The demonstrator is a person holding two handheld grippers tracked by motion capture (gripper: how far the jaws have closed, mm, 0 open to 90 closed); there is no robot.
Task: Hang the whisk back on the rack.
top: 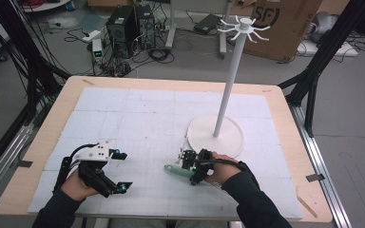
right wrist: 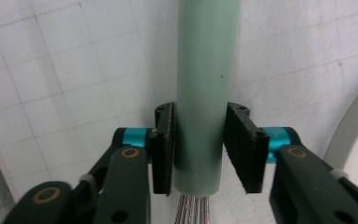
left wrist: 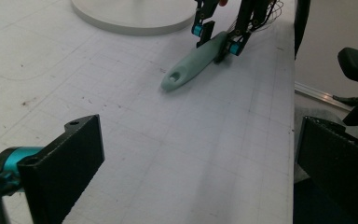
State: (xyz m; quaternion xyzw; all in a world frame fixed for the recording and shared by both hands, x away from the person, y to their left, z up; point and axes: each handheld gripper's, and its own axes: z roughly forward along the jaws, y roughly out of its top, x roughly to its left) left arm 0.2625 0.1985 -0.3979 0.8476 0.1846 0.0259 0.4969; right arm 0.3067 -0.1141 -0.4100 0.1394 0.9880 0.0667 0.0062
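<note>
Two right fingers (right wrist: 164, 149) pinch brush handle (right wrist: 205, 84) at lower center; left gripper (top: 123, 171) spread. Smooth handle may slip.

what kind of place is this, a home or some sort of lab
Most likely a lab or workshop set up for recording. Computer towers sit on the floor amid loose cables, a cardboard box stands behind, and the table carries a white gridded mat.

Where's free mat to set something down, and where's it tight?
Free: the far-left mat between the table's far edge and the left gripper, and the strip between both grippers. Tight: near-right, where the right gripper straddles the green handle beside the stand base.
</note>
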